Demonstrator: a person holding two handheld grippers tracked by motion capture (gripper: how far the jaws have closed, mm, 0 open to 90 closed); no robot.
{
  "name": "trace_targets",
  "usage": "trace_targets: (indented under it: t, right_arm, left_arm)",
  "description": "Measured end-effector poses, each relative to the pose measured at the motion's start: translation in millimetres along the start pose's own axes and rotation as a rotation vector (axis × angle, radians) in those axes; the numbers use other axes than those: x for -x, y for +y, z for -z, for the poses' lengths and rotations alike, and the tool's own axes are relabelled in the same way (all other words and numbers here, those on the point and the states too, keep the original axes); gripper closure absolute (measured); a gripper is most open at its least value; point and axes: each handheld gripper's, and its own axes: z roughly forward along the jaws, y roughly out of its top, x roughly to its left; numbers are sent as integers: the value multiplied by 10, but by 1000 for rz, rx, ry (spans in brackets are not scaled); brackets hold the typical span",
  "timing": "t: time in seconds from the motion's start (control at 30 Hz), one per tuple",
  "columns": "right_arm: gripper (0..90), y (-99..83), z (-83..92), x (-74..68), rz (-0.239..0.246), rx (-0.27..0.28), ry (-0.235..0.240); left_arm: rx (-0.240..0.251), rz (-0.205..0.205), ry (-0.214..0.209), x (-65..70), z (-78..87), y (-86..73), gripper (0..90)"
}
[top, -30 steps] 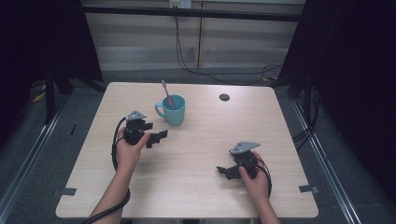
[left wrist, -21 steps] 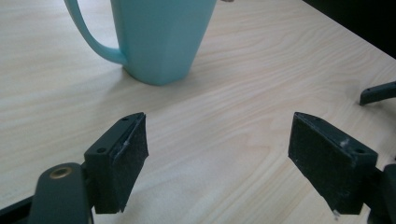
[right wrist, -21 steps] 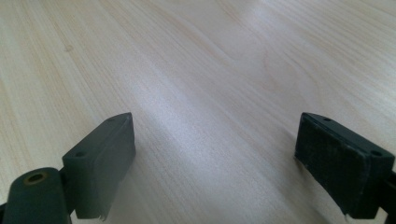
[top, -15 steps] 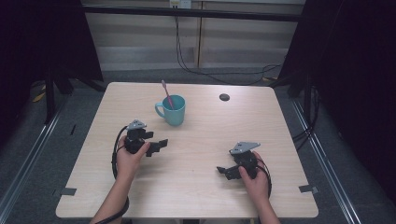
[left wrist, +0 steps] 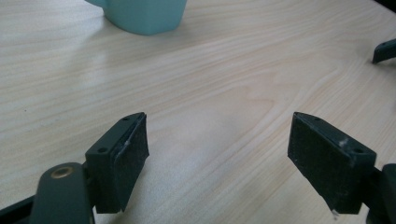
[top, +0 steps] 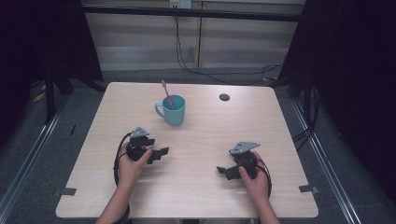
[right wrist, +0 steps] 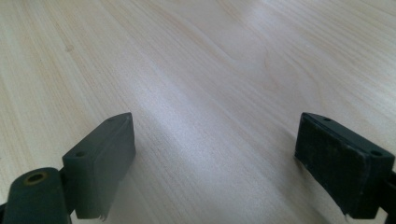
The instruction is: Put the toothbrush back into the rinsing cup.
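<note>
Pale wooden table (top: 196, 186): left gripper (top: 159, 153) and right gripper (top: 224, 171), both jaws spread wide and empty, rest near the front edge; teal mug (top: 171, 111) holding a pink toothbrush (top: 166, 92) stands beyond, apparently placed—next, likely a pause.

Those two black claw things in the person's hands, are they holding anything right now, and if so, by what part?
Nothing is held. The left gripper and the right gripper both stand open over the bare table.

Sole obstacle: mug (top: 173, 110), far centre.
</note>
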Motion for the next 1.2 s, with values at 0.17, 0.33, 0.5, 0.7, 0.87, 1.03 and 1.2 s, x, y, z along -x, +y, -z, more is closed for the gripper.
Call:
trace_targets:
  t: [0.17,0.33,0.5,0.7,0.87,1.03,1.2]
  right_arm:
    - [117,0,0,0,-1,1,0]
    - [117,0,0,0,0,0,0]
    - [117,0,0,0,0,0,0]
    - [117,0,0,0,0,0,1]
    - [117,0,-1,-1,-1,1,0]
    - [117,0,0,0,1,0,1]
    - [118,0,0,-2,5,0,1]
  left_arm:
    - [-22,-28,13,29,-19,-54,205]
    - [-38,-53,26,55,-18,-61,205]
    - [-58,-63,36,73,-28,-66,202]
    - [-70,-93,58,96,-34,-67,198]
    - [-79,-107,69,124,-47,-68,180]
    - [-94,-138,88,149,-56,-67,171]
    - [-95,-142,89,151,-58,-67,164]
